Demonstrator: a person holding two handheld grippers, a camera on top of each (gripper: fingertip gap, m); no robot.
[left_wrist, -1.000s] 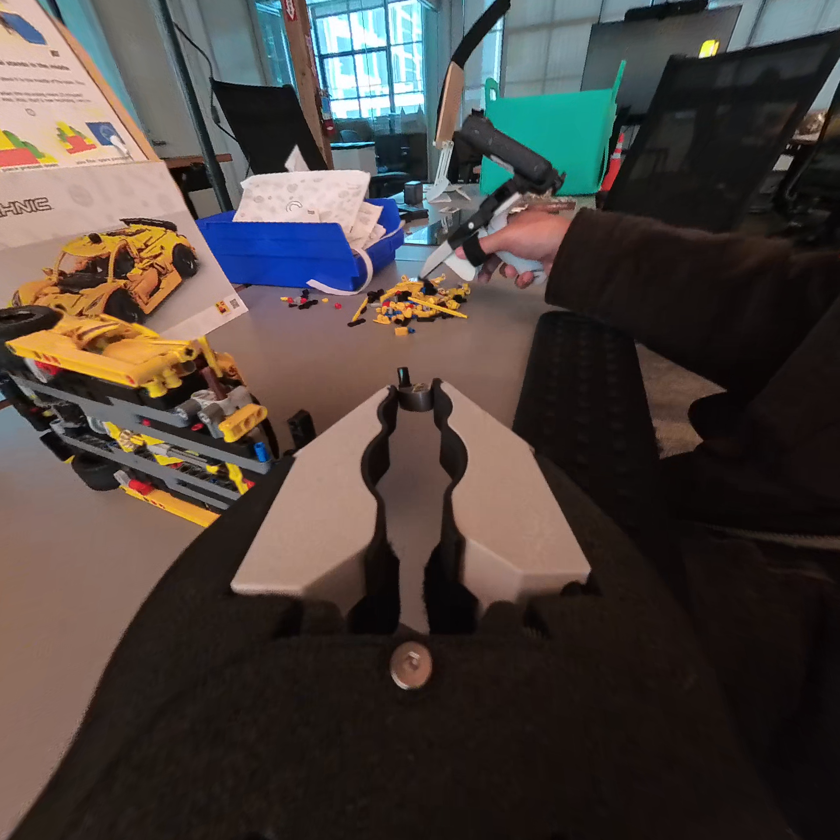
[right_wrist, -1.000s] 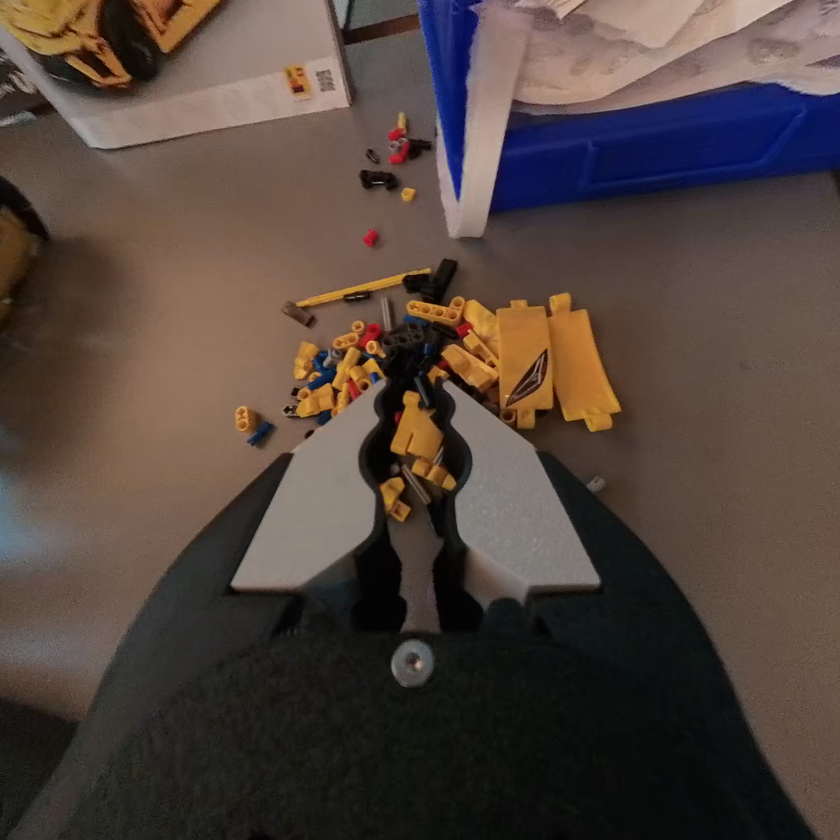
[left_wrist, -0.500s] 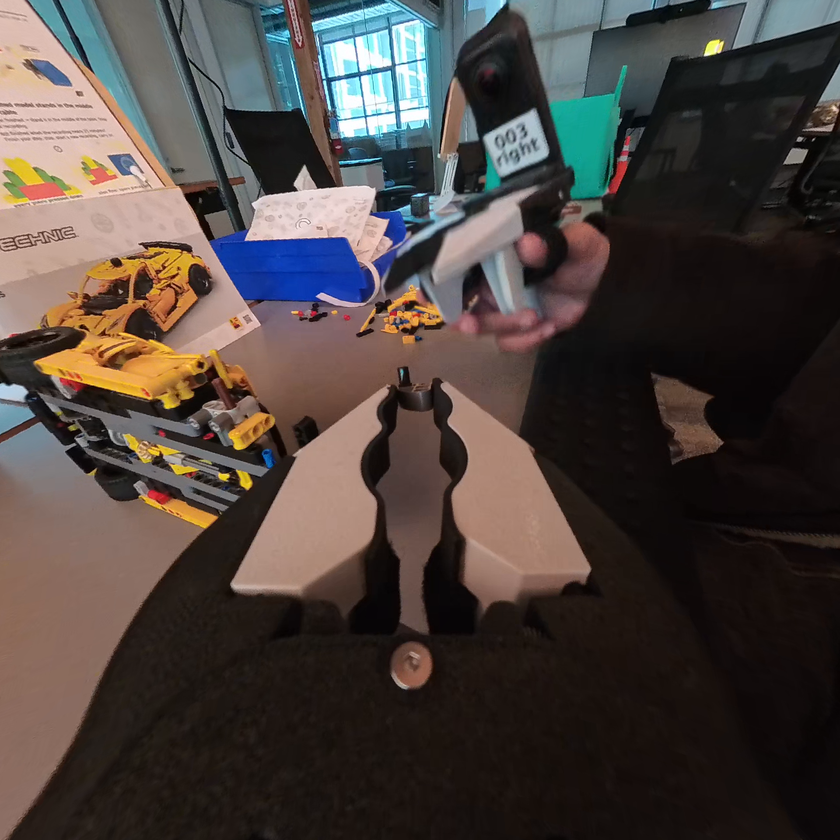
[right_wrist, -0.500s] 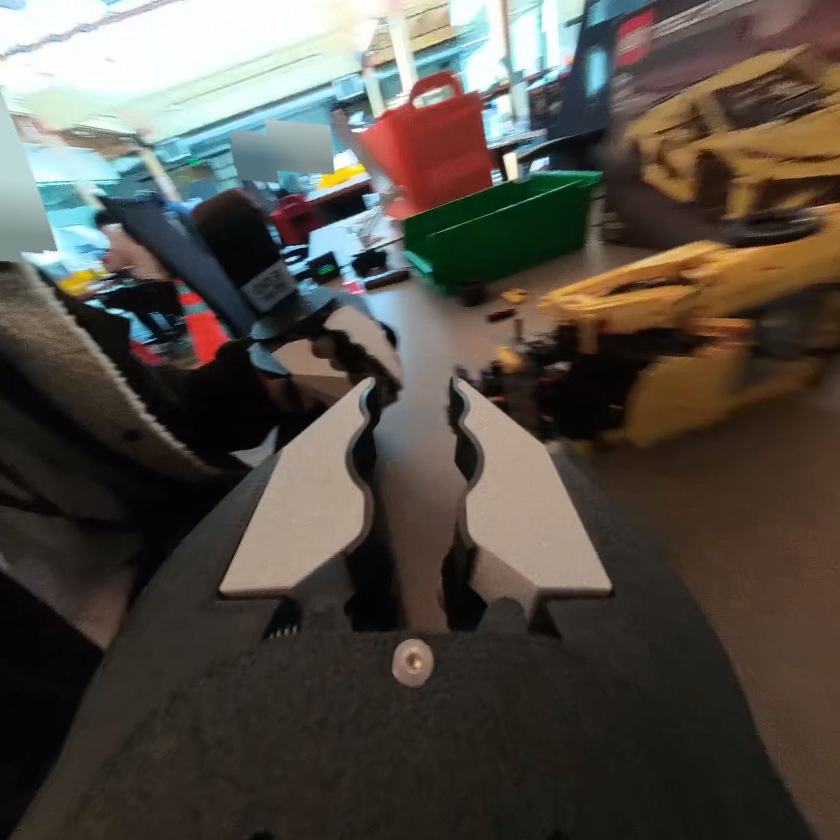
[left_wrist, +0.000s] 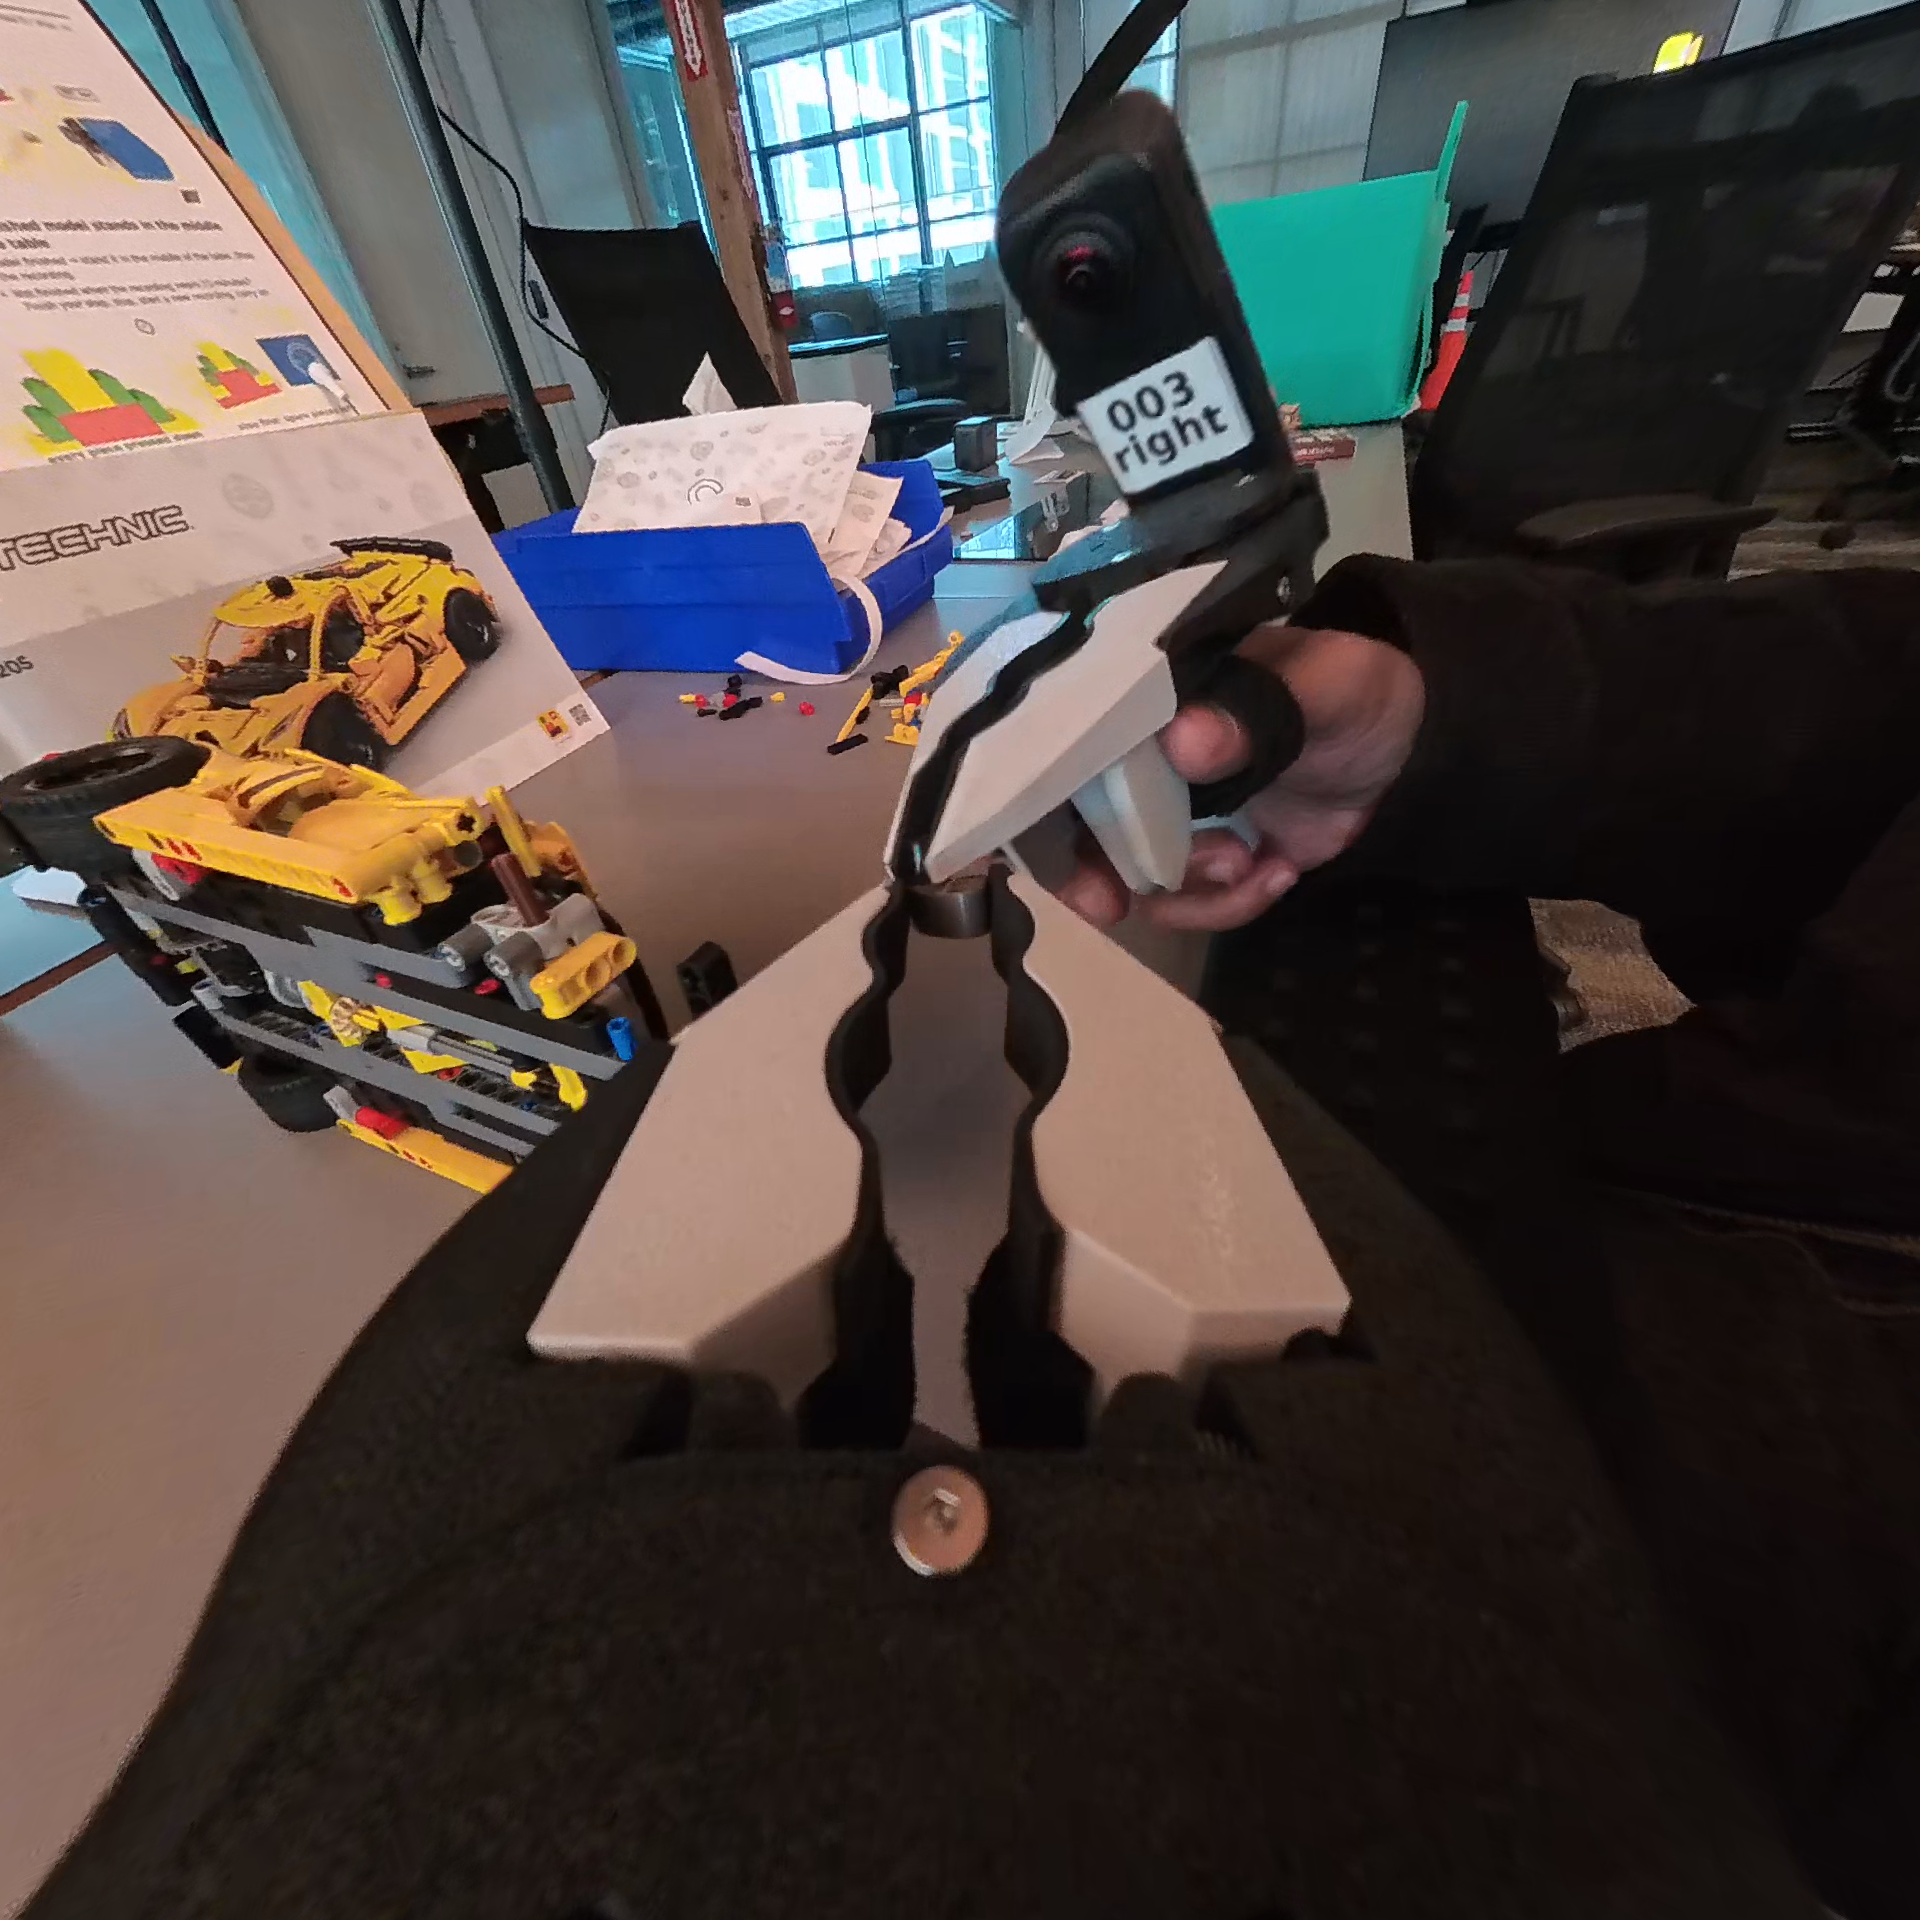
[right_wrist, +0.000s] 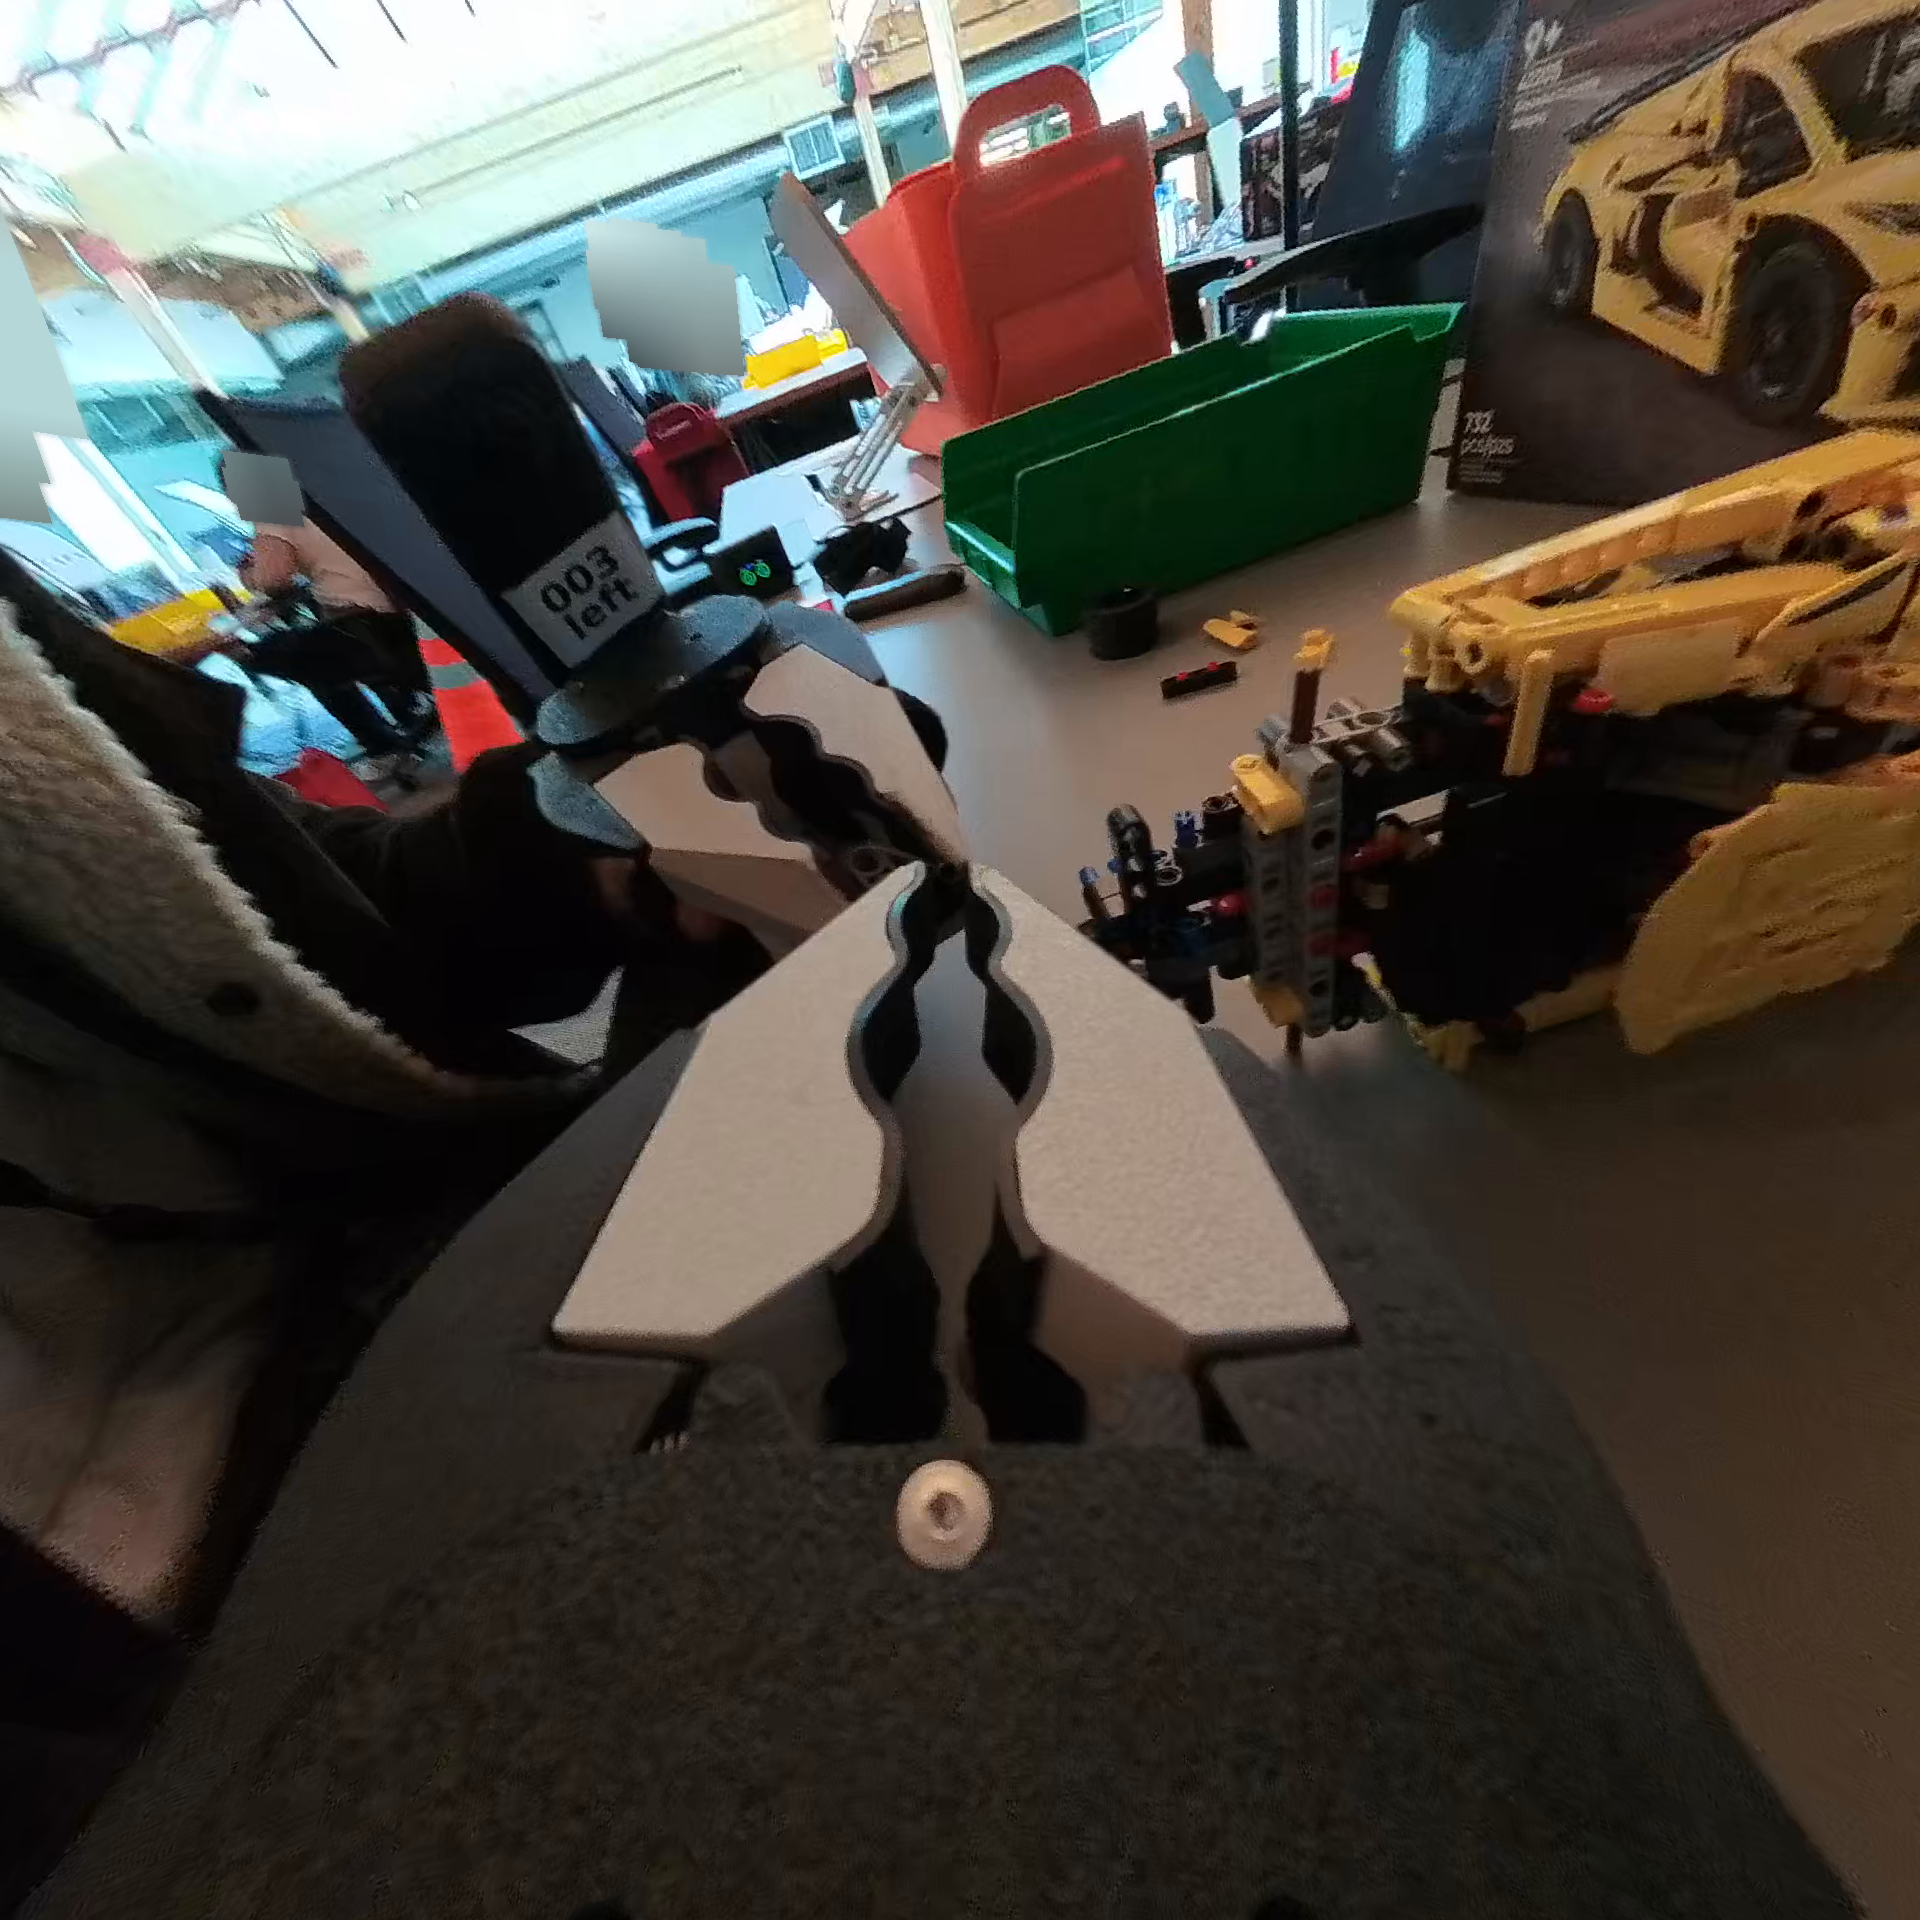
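Note:
My left gripper (left_wrist: 948, 902) is shut on a small grey round piece (left_wrist: 951, 910) at its fingertips, held above the table. My right gripper (left_wrist: 914, 860), held by a hand (left_wrist: 1309, 769), comes in from the upper right, and its tips meet that grey piece. In the right wrist view my right gripper (right_wrist: 943, 883) is nearly shut on a small black piece (right_wrist: 945, 885), tip to tip with the left gripper (right_wrist: 904, 831). A partly built yellow brick car (left_wrist: 312, 935) lies on its side just left of both grippers; it also shows in the right wrist view (right_wrist: 1558, 810).
A car box (left_wrist: 260, 623) and a blue bin (left_wrist: 707, 597) of paper bags stand behind a pile of loose bricks (left_wrist: 894, 707). A green bin (right_wrist: 1195, 468), a red bag (right_wrist: 1039, 249), a few loose pieces (right_wrist: 1200, 675) and a black chair (left_wrist: 1714, 312) are around. Less than 4 cm separates the two grippers' tips.
My right gripper left the pile of loose bricks, swung round and closed in until its tips met the left gripper's tips. The left gripper kept its hold and barely moved.

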